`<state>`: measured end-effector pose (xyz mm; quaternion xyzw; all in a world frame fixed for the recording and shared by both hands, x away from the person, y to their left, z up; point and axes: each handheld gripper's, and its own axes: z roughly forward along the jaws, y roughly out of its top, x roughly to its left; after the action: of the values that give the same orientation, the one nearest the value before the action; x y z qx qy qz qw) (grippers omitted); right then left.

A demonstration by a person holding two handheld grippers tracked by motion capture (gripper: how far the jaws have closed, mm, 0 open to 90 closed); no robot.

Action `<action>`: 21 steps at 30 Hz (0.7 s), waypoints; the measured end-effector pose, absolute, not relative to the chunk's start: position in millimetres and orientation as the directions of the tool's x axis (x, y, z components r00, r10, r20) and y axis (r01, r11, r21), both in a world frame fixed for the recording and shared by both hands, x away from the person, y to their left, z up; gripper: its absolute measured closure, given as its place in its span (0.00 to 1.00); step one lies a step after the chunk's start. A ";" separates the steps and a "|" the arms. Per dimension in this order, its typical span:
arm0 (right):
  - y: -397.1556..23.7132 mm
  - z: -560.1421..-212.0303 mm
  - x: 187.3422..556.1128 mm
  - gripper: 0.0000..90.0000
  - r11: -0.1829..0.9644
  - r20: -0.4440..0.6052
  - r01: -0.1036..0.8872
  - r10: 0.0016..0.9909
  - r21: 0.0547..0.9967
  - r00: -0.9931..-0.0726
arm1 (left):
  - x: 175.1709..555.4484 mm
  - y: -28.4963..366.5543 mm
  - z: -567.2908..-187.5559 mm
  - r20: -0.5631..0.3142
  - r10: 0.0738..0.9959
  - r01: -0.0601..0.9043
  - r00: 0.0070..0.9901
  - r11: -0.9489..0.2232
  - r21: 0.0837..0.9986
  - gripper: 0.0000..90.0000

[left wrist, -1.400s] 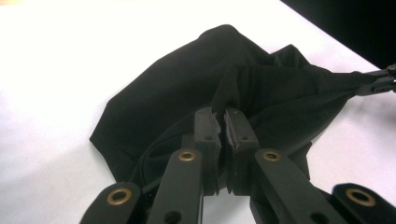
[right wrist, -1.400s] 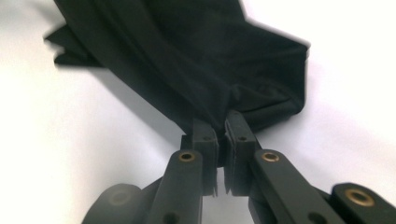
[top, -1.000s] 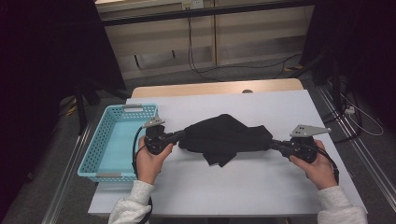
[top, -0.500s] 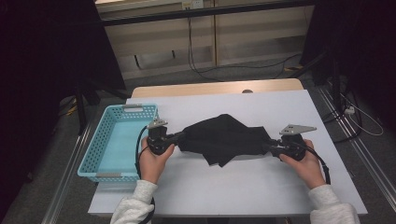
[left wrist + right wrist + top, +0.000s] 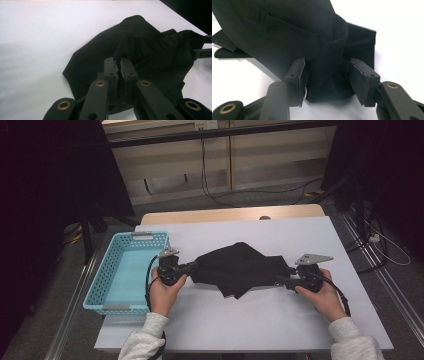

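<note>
The black cloth (image 5: 239, 269) now lies slacker on the worktop (image 5: 260, 320), right of the blue basket (image 5: 125, 270). Left gripper (image 5: 119, 65) fingers stay pinching its edge; right gripper (image 5: 327, 72) fingers have just been spreading, cloth loose between them.

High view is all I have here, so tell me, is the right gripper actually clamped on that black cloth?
Observer: No. In the right gripper view the right gripper has just been opening; its pads stand apart with the end of the black cloth between them, unpressed.
Operator: And the left one?
Observer: In the left gripper view the left gripper is shut on a thin fold of the cloth.
Operator: Is the cloth hanging in the air on the right side?
Observer: The right gripper view shows that end resting on the white table, with a flat folded layer lying beneath the bunched part.
</note>
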<state>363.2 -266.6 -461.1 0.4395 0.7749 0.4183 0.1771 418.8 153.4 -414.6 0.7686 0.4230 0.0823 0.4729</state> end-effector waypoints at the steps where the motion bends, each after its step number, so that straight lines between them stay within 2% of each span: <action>1: -266.6 -461.1 363.2 0.54 0.264 0.093 0.533 0.829 0.804 -0.551 | 418.8 153.4 -414.6 -0.274 0.728 0.572 0.629 -0.195 0.796 0.95; 3: -267.6 -462.8 366.0 0.60 0.235 0.119 0.534 0.829 0.812 -0.546 | 419.8 155.6 -414.5 -0.286 0.727 0.577 0.624 -0.183 0.796 0.95; 6: -270.4 -461.0 366.8 0.87 0.208 0.140 0.531 0.829 0.821 -0.541 | 419.4 155.2 -413.5 -0.277 0.729 0.574 0.626 -0.190 0.797 0.95; 7: -270.4 -461.0 366.8 0.87 0.208 0.140 0.531 0.829 0.821 -0.541 | 419.1 155.2 -413.0 -0.283 0.729 0.574 0.624 -0.182 0.798 0.95; 8: -276.0 -454.5 366.0 0.95 0.142 0.194 0.532 0.828 0.835 -0.526 | 419.0 156.3 -411.3 -0.283 0.729 0.572 0.623 -0.179 0.801 0.95; 10: -283.7 -445.4 363.7 0.95 0.064 0.244 0.516 0.827 0.854 -0.507 | 418.9 157.9 -409.1 -0.296 0.726 0.570 0.621 -0.159 0.806 0.95; 14: -289.1 -429.0 357.7 0.95 0.037 0.236 0.468 0.827 0.883 -0.510 | 418.8 156.0 -407.4 -0.304 0.716 0.563 0.629 -0.150 0.813 0.95; 18: -293.5 -432.6 359.2 0.95 0.038 0.258 0.526 0.840 0.850 -0.477 | 420.3 149.5 -417.1 -0.308 0.705 0.570 0.639 -0.164 0.805 0.91; 19: -294.3 -436.6 360.5 0.95 0.040 0.263 0.550 0.849 0.834 -0.459 | 421.2 148.7 -419.6 -0.316 0.705 0.576 0.635 -0.159 0.802 0.87; 21: -295.0 -440.6 362.0 0.94 0.043 0.263 0.572 0.857 0.819 -0.442 | 422.2 148.4 -421.6 -0.315 0.711 0.575 0.629 -0.152 0.804 0.69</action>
<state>362.0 -295.0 -440.6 0.5058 0.7062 0.4716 0.1514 422.2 148.4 -421.6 0.7558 0.4251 0.0690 0.4932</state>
